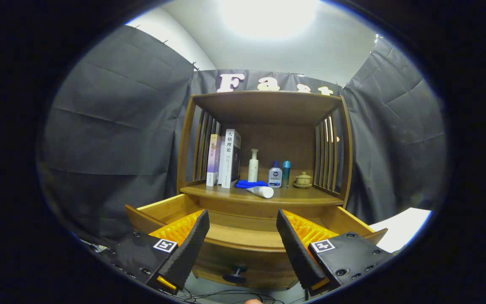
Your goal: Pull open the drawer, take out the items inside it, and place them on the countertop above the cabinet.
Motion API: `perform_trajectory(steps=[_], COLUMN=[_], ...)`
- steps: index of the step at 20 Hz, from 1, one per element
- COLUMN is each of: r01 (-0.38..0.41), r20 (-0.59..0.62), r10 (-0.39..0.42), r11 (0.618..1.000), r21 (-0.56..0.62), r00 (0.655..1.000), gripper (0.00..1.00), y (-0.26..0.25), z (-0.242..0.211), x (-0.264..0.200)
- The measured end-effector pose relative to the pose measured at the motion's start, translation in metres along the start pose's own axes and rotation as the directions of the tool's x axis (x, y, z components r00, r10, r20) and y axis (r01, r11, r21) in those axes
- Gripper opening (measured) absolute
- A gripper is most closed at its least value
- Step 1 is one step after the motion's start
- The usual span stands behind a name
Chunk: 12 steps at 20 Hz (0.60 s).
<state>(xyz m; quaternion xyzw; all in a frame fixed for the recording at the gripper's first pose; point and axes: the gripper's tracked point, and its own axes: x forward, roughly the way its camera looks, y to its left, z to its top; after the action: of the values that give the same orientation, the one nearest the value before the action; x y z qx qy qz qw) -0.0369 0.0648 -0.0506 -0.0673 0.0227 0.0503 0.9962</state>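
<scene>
Claw (243, 236) fingers apart, empty, over pulled-open drawer (243, 234) w/ knob (235, 274) just below; beyond, on desk (302, 196), white tube (261, 191) lies flat: prob light, slick, squashy, so grip mid-body.

A broad ceiling light (268, 14) blew out to white glare overhead. The cabinet (264, 139) sat evenly lit and sharp at centre, its upper recess shadowed. Straight edges bowed outward toward the rim. The tongs (243, 226), spread wide, looked slightly soft.
</scene>
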Motion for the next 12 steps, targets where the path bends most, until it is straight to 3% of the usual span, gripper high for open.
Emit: perform_trajectory(steps=[12], r01=[-0.011], r20=[-0.19], r10=[0.007], r11=[1.0], r21=[-0.021], r00=[0.982], gripper=[0.99], y=[0.013], z=[-0.113], x=[0.002])
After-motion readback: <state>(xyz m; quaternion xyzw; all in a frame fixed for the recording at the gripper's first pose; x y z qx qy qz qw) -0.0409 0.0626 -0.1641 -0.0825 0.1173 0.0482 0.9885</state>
